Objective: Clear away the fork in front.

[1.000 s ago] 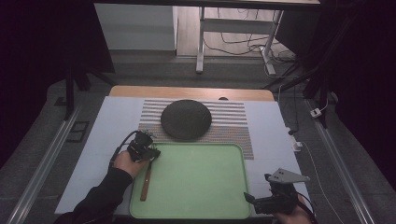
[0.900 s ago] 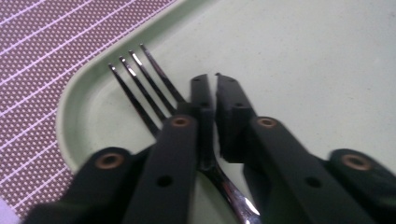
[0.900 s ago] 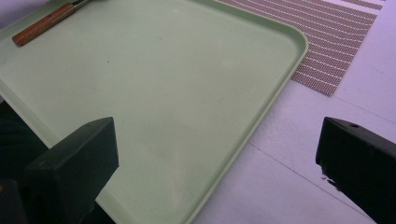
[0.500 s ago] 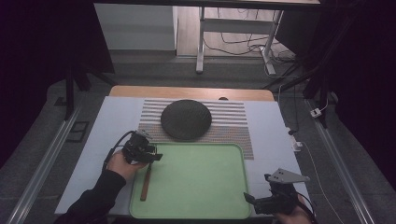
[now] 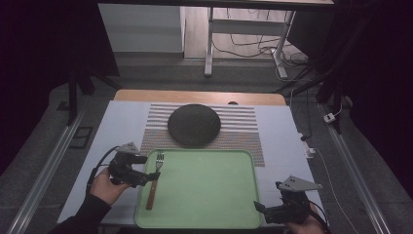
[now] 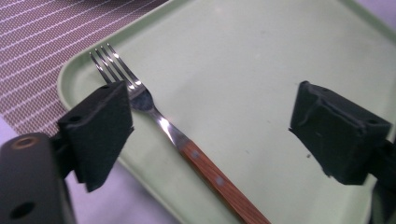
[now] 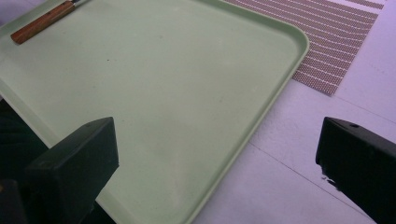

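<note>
Pale blue rectangular table cover [image 5: 117,126] spread across the work surface. Brown-and-white striped woven placemat [image 5: 243,129] laid on it toward the far side, bearing a dark round domed plate [image 5: 194,125]. Light green rounded-corner plastic tray [image 5: 209,195] set at the near edge, its far rim overlapping the placemat. Wooden-handled steel fork [image 5: 154,179] lying flat inside the tray along the left wall, tines toward the placemat, handle toward the near edge. Left gripper [image 5: 148,176] held just over the tray's left rim, jaws just opened wide, fork lying free below and between them, untouched by either pad [image 6: 100,126]. Right gripper [image 5: 265,210] at the tray's near right corner, jaws spread, nothing between them.
</note>
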The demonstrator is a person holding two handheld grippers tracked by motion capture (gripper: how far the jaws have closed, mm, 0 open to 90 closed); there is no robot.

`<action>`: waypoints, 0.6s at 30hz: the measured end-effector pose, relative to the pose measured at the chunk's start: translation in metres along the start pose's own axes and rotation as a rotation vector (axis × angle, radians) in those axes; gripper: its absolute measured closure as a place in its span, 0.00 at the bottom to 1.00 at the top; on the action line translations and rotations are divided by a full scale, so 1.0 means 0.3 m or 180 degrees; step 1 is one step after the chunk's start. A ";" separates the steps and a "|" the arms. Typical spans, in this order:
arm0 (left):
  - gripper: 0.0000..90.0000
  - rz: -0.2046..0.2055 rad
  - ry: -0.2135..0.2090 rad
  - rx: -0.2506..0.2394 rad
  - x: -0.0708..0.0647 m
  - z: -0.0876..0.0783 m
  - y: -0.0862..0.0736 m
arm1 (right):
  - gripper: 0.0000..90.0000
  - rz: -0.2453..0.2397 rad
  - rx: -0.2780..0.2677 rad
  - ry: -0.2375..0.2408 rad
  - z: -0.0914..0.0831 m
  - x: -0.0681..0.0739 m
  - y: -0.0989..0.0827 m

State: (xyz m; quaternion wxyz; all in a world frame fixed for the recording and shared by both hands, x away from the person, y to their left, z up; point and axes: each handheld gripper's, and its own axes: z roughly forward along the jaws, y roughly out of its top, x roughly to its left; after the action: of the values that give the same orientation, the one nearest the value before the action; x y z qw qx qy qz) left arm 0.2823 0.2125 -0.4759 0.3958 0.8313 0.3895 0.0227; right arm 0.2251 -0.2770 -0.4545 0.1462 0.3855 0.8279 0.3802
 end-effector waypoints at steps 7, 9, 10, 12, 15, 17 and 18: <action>0.08 -0.0039 -0.0084 -0.0164 -0.032 -0.062 -0.052 | 0.00 0.0009 -0.0002 -0.0001 -0.001 -0.001 0.000; 0.06 -0.0020 -0.0077 -0.0188 -0.043 -0.078 -0.067 | 0.00 0.0011 -0.0005 0.0003 -0.001 -0.001 -0.001; 0.05 -0.0017 -0.0067 -0.0199 -0.047 -0.087 -0.075 | 0.00 0.0009 -0.0005 0.0004 -0.001 -0.001 -0.001; 0.05 -0.0019 -0.0052 -0.0231 -0.054 -0.106 -0.093 | 0.00 0.0001 -0.0004 -0.0001 -0.001 0.000 -0.001; 0.04 -0.0048 -0.0016 -0.0284 -0.059 -0.137 -0.125 | 0.00 -0.0011 -0.0007 -0.0006 -0.001 0.000 0.000; 0.03 -0.0076 0.0002 -0.0323 -0.058 -0.155 -0.145 | 0.00 -0.0014 0.0000 -0.0006 0.000 0.001 0.000; 0.03 -0.0098 0.0011 -0.0347 -0.057 -0.169 -0.158 | 0.00 -0.0015 0.0001 -0.0006 0.000 0.001 0.000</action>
State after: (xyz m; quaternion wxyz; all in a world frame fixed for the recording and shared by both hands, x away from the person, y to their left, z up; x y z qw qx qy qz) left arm 0.2231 0.2516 -0.4686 0.4402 0.8024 0.4011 0.0392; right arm 0.2248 -0.2767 -0.4544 0.1478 0.3840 0.8287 0.3793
